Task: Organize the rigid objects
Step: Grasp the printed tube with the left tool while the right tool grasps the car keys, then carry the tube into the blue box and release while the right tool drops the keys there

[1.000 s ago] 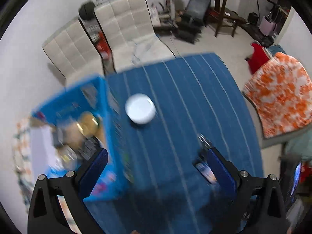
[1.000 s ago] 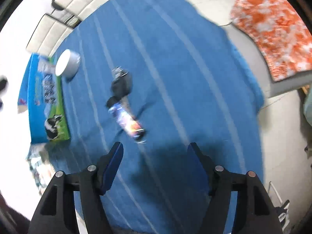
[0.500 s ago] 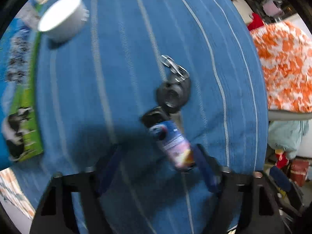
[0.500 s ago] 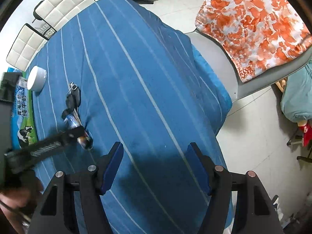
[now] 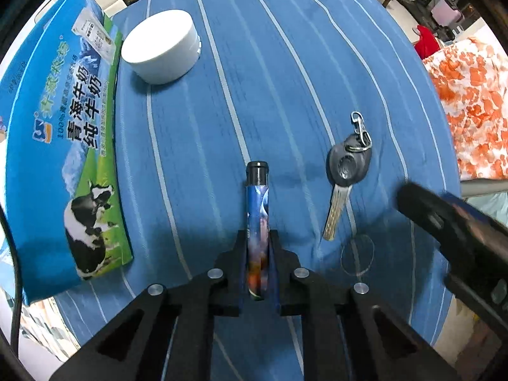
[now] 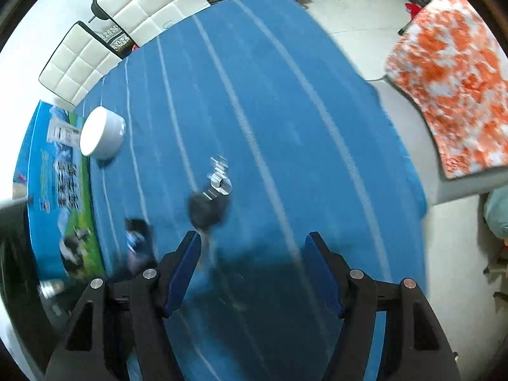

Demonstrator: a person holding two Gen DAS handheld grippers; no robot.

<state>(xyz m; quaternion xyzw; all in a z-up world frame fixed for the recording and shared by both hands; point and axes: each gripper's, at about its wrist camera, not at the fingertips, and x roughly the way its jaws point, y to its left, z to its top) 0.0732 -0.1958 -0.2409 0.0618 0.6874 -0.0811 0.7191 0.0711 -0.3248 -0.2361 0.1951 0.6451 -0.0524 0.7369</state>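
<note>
Currently on the tabletop (image 5: 317, 47), blue cloth with pale stripes: one slim blue tube with black cap (image 5: 257, 219), lying lengthwise between the left tongs (image 5: 258, 270), which are drawn narrow and clamped on its lower half; whether it has left the cloth cannot be told. One grey-headed key with ring and clip (image 5: 347, 166), lying flat just to the right of the tube, apart from it. One white round jar (image 5: 160, 50), upright, near the far left, just beside a blue milk carton box (image 5: 60, 146) at the tabletop's left edge. Right tongs (image 6: 254, 273), spread wide and holding nothing, hover near the key, seen blurred in the right wrist view. Step in hand, as judged: securing the tube. Next move likely calls for lifting it clear and carrying it left to the box, while the right tongs must drop lower and straddle the key's flat head.
</note>
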